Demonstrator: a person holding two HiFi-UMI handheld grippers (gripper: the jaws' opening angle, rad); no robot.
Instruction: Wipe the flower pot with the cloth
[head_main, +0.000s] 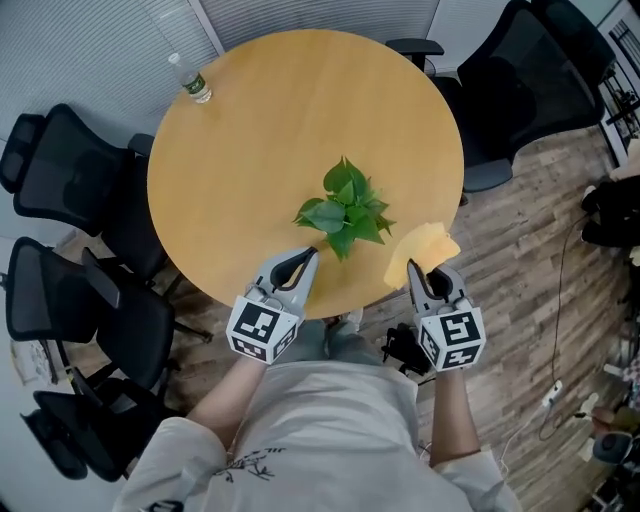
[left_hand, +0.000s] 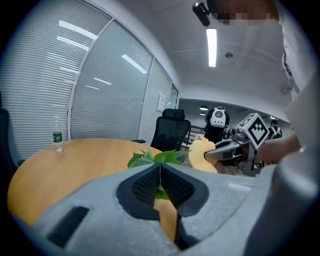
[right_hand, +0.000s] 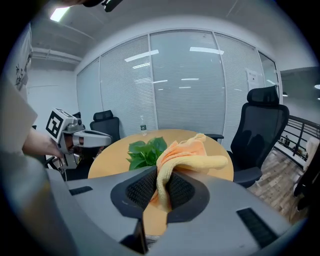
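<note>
At the near side of the round table (head_main: 250, 130), the cloth is sitting ready and the pot is waiting.
The wooden table is carrying a leafy plant (head_main: 345, 210) close to the person, its leaves spreading over the flower pot and hiding it from every view. The yellow-orange cloth (head_main: 422, 250) is drooping just right of the leaves, soft and floppy, likely to mould easily round a curved wall. The right gripper (head_main: 414, 270) is clamping a fold of it between its pads. The left gripper (head_main: 308, 258) is pointing at the plant from the near left, jaws fully together, nothing in them. My read: the pot is probably light and tippy, so it is asking for a steadying hold low on its wall, never by those fragile leaves. A water bottle (head_main: 192, 80) is standing at the far edge.
</note>
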